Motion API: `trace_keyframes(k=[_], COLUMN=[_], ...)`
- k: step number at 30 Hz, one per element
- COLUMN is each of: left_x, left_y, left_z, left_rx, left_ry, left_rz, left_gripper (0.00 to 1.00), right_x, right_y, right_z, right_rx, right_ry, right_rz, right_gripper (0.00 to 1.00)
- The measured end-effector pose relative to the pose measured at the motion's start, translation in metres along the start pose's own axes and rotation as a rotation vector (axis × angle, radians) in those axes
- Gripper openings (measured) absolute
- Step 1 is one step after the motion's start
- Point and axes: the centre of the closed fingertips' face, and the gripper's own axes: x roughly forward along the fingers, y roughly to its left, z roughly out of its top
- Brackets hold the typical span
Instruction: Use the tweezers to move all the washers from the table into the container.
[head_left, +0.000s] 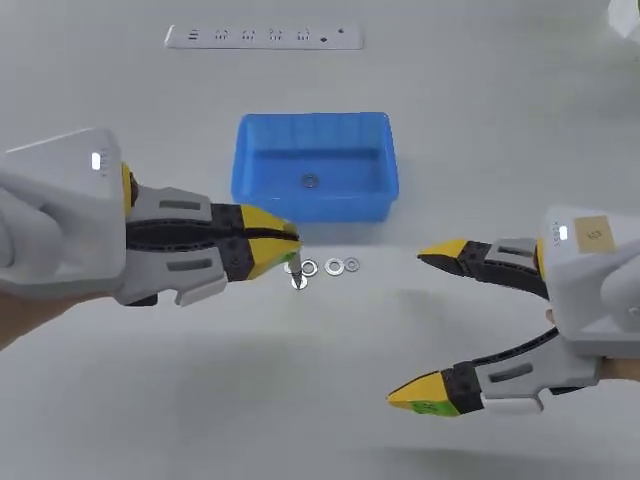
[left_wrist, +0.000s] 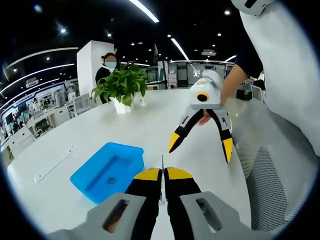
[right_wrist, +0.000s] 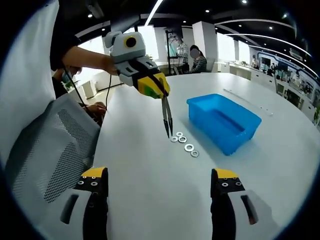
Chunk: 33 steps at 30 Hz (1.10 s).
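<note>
Right gripper (head_left: 405, 328), jaws wide apart, idles aside; left gripper (head_left: 293, 242), clamped on the tweezers (right_wrist: 166, 114) (tips pointing down), hangs over the left end of the washers (head_left: 335, 266), container (head_left: 312, 206) just beyond.

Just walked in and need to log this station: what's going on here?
A person works with a tool in each hand. The left tool is shut on tweezers, tips down at a row of washers on the table in front of the blue container, which holds one washer. The right tool hangs open nearby.
</note>
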Motion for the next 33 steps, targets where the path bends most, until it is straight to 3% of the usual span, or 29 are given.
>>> trace_keyframes(k=[21,29,33], left_x=[0.008,0.004,0.004], left_y=[-0.003,0.002,-0.001], left_z=[-0.007,-0.009,-0.011], left_rx=[0.005,-0.016,-0.005], left_ry=[0.007,0.043,0.067], left_rz=[-0.017,-0.023,-0.042], left_gripper=[0.06,0.06,0.06], right_x=[0.006,0.015,0.031], right_y=[0.006,0.004,-0.004], right_z=[-0.003,0.013,0.026], right_rx=[0.006,-0.007,-0.017], right_ry=[0.009,-0.017,-0.038], right_rz=[0.026,0.049,0.060], right_gripper=[0.84,0.81,0.78])
